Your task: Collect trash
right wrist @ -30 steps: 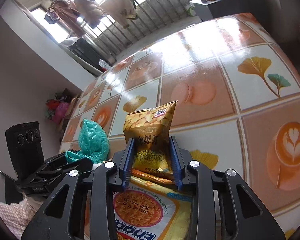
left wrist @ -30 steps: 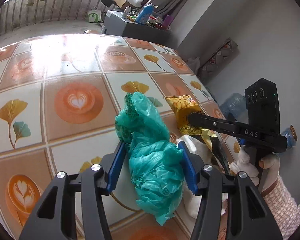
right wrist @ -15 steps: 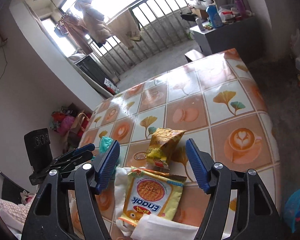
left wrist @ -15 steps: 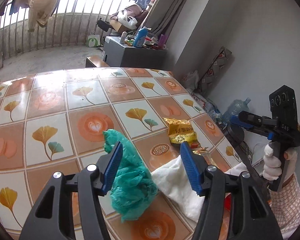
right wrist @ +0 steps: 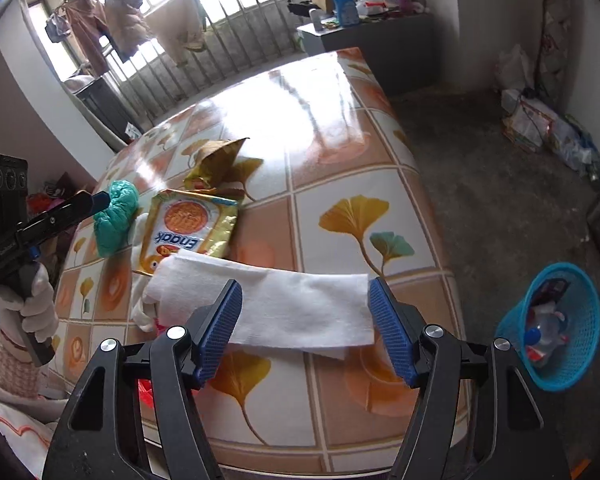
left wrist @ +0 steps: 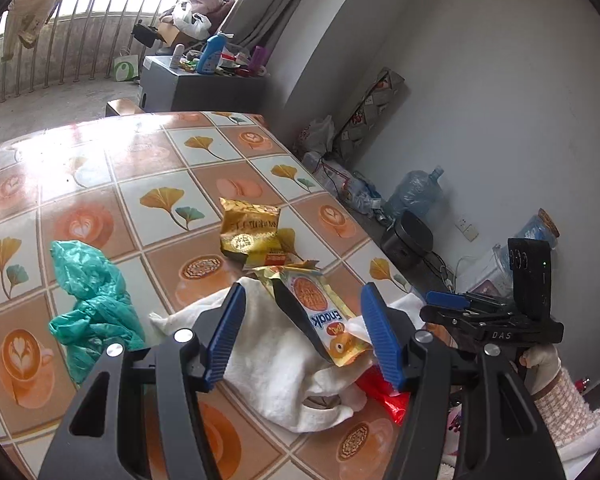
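- Trash lies clustered on the tiled table [right wrist: 340,152]: Enaak packet [right wrist: 188,224], gold packet [left wrist: 250,230], green bag [left wrist: 92,300], tissue [right wrist: 300,308].
- Left gripper [left wrist: 302,338] wide, empty.
- Right gripper [right wrist: 306,330] empty, jaws closing.
- Blue bin [right wrist: 556,320] on floor beside table.

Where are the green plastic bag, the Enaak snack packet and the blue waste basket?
green plastic bag [left wrist: 96,304], left wrist view, crumpled middle
Enaak snack packet [right wrist: 188,228], right wrist view, printed front
blue waste basket [right wrist: 580,344], right wrist view, mesh wall
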`<state>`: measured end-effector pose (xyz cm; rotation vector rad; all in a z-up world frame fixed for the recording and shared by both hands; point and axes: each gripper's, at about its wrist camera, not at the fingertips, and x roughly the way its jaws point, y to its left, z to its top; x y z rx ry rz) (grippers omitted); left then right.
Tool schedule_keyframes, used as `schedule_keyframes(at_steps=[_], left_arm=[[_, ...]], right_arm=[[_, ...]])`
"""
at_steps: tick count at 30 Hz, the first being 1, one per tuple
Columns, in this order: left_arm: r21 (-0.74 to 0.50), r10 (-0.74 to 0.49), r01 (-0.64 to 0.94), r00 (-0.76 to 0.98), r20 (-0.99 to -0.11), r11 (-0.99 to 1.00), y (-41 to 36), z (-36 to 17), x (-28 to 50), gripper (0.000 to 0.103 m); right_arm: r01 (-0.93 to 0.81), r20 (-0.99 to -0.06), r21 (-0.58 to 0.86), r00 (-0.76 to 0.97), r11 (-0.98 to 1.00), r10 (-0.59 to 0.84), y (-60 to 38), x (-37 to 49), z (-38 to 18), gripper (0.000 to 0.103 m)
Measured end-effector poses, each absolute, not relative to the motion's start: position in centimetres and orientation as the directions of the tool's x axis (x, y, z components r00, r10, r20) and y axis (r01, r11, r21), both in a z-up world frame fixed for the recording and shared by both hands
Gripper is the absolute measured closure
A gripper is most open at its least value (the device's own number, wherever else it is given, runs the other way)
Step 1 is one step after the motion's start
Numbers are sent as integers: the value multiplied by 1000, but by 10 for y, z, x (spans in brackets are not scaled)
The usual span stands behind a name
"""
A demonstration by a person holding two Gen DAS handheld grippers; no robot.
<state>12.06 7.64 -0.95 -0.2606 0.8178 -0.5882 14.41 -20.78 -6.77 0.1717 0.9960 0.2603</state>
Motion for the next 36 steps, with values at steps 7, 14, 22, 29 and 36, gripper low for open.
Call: schedule_keyframes(at_steps=[7,14,22,29,36], left_arm=[[-464,-614,404,467,-636,788,49,-29,120,45],[-416,-588,430,440,-679,802,32,-33,119,45],[-400,-578,436,437,-689,806,26,-36,120,53],[-421,-595,431,454,-663,798,29,-28,124,56],[-392,-548,403,422,-722,827,19,-44,143,66]], right_arm=[[-125,-830,124,531,984,172,-187,143,-83,67],[-108,-818,84,560,991,131,-191,140,-84,102],[-46,-808,145,571,988,145,-204,141,-84,102],[-53,-807,144,572,988,148,-204,141,-83,102],[-55,-805,140,576,989,146,-203,140,-83,102]])
